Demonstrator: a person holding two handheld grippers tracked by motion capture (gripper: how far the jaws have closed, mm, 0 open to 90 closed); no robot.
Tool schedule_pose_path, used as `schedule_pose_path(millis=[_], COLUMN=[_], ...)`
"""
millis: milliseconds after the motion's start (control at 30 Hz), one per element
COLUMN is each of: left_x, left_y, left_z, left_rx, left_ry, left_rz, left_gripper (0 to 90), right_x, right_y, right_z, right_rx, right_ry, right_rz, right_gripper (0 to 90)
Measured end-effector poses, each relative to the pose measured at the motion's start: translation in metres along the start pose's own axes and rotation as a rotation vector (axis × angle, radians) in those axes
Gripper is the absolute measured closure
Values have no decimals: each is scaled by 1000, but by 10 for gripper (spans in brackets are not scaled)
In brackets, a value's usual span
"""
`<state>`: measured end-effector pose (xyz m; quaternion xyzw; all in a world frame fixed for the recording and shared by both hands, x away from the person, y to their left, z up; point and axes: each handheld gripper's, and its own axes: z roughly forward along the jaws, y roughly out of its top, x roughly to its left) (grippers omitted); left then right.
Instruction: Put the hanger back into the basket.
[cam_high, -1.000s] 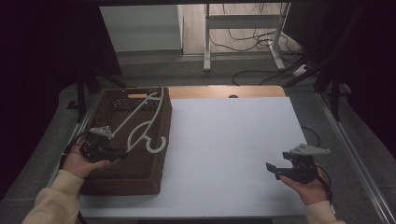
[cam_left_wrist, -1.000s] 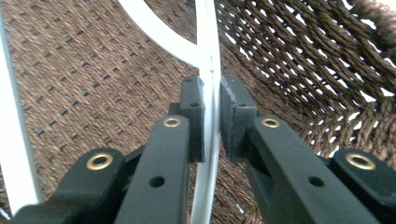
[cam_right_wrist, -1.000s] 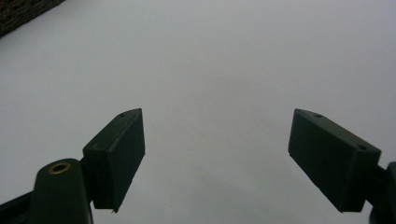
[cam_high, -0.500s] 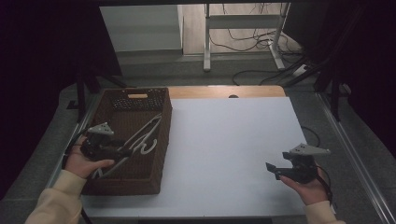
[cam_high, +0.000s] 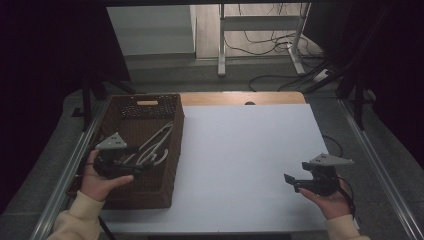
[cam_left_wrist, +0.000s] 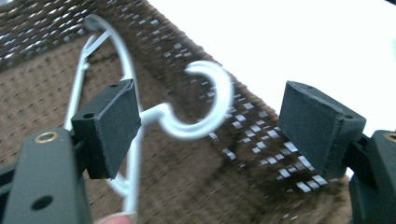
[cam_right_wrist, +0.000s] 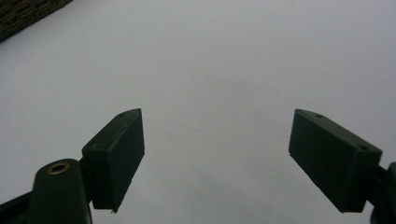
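Hanger (cam_high: 152, 148) in white lies inside the brown woven basket (cam_high: 172, 150) at the left of the white surface (cam_high: 250, 150) in the high view, long axis running away from the person, just ahead of the left tool (cam_high: 131, 165); the right tool (cam_high: 292, 181) is well apart. Left gripper view: jaws have just been opening, now spread, the hook (cam_left_wrist: 205, 102) between them, seemingly untouched. Right gripper view: jaws spread over bare surface
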<state>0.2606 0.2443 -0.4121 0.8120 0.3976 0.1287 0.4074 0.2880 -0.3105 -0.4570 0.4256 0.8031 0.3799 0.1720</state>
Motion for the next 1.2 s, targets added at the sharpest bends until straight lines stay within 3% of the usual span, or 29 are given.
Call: schedule_pose_path(millis=[233,500,633,800,1000,1200], left_x=[-33,-57,-66,-68,-60,-56], left_y=[1,-5,-8,-10,-15,-18], left_z=[7,20,18,14,11,12], left_rx=[-26,-16,-25,-36,-65,-61], left_ry=[-18,-47,-46,-45,-20,-7], left_rz=[38,36,38,41,26,15], left_gripper=[203,197,195,192,192,187], right_x=[1,1,3,2,1,2], right_y=[2,1,2,1,1,2], right_z=[-1,0,2,1,1,2], right_rx=[-13,-12,-3,-6,-13,-21], right_ry=[1,8,14,16,25,40], right_rz=[-2,-8,-23,-23,-31,-42], right_gripper=[183,182,181,180,173,167])
